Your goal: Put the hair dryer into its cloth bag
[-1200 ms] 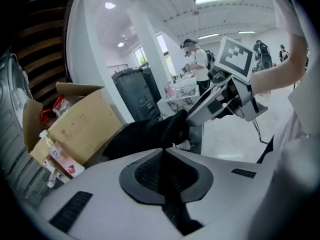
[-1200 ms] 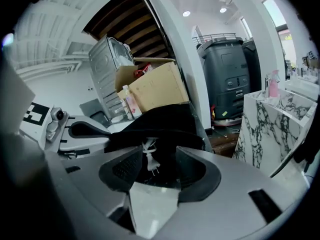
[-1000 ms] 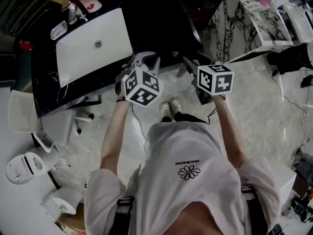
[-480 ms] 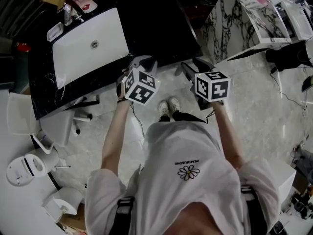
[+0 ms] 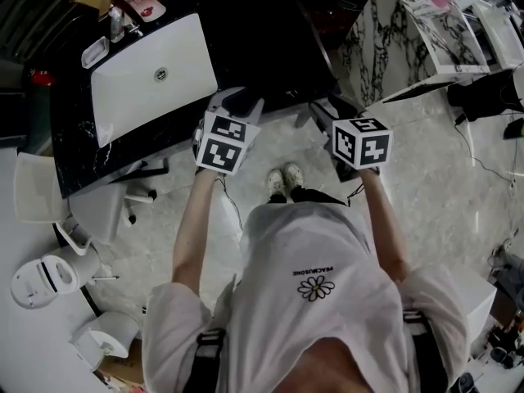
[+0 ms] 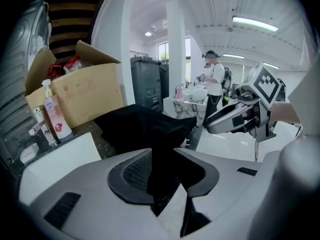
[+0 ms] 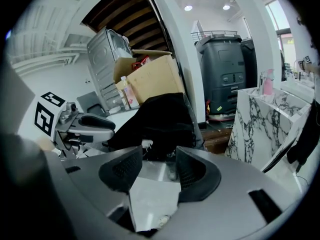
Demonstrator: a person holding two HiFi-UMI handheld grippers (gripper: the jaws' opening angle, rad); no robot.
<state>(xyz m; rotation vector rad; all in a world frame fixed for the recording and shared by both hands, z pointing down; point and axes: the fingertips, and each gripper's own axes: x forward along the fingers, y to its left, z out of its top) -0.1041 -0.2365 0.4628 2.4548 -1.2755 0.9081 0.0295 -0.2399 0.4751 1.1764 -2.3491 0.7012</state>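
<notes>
cloth bag [image 6: 142, 126], black and slumped, sits at the front edge of the black counter [image 5: 270, 31], near the white basin [image 5: 147, 72] and right ahead of both grippers. the left gripper [image 6: 167, 171] is opening its jaws now; a fold of the bag's fabric hangs between them, but the pads are not pressing on it. the right gripper [image 7: 157, 171] has its jaws apart with nothing between them, tips just short of the bag's near side. no hair dryer shows outside the bag. the bag looks humped and full, so i'd guess the dryer is inside, though i cannot tell. the fabric reads as soft, thin and light, so it will likely fold and slide through the pads. better to pinch a doubled hem at the mouth than a flat panel. with a hard, heavier dryer inside, the bag would sag under a one-sided grip and could slide off the counter edge.
</notes>
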